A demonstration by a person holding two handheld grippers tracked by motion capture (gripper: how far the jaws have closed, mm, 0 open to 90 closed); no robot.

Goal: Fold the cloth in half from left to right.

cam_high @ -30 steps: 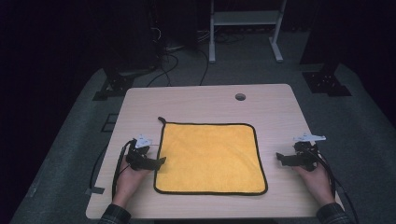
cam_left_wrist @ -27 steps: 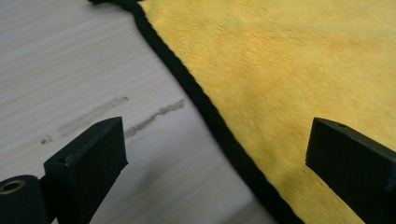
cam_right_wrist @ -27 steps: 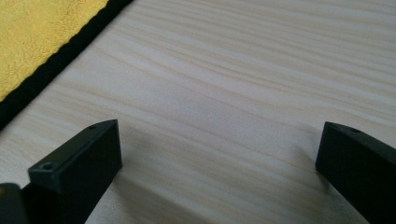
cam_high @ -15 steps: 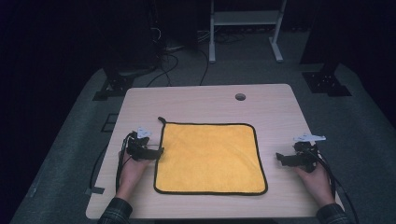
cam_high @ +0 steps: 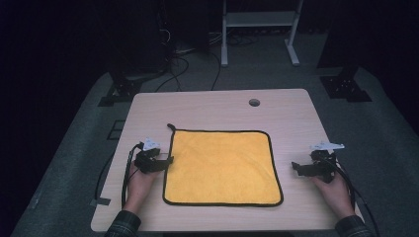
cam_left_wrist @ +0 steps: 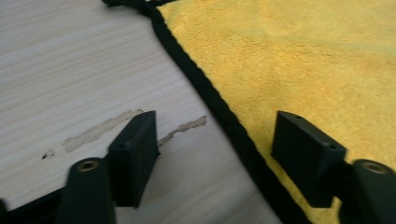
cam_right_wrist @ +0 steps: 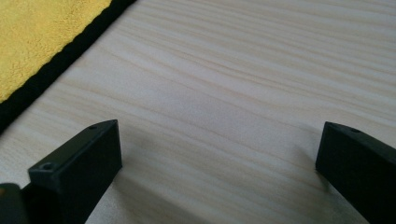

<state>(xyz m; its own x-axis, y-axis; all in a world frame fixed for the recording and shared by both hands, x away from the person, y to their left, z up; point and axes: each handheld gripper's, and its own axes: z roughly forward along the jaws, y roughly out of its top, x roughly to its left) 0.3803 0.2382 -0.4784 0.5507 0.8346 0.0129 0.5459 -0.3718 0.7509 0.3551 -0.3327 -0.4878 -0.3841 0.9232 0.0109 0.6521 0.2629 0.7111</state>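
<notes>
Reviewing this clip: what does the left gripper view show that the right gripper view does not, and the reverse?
Left gripper view: pale scuff marks on the wood and the cloth's corner loop; the open left hand-held gripper straddles the black hem. Right gripper view: the open right hand-held gripper over bare wooden table, the hem well off to one side. Both: the yellow cloth with its black hem.
</notes>
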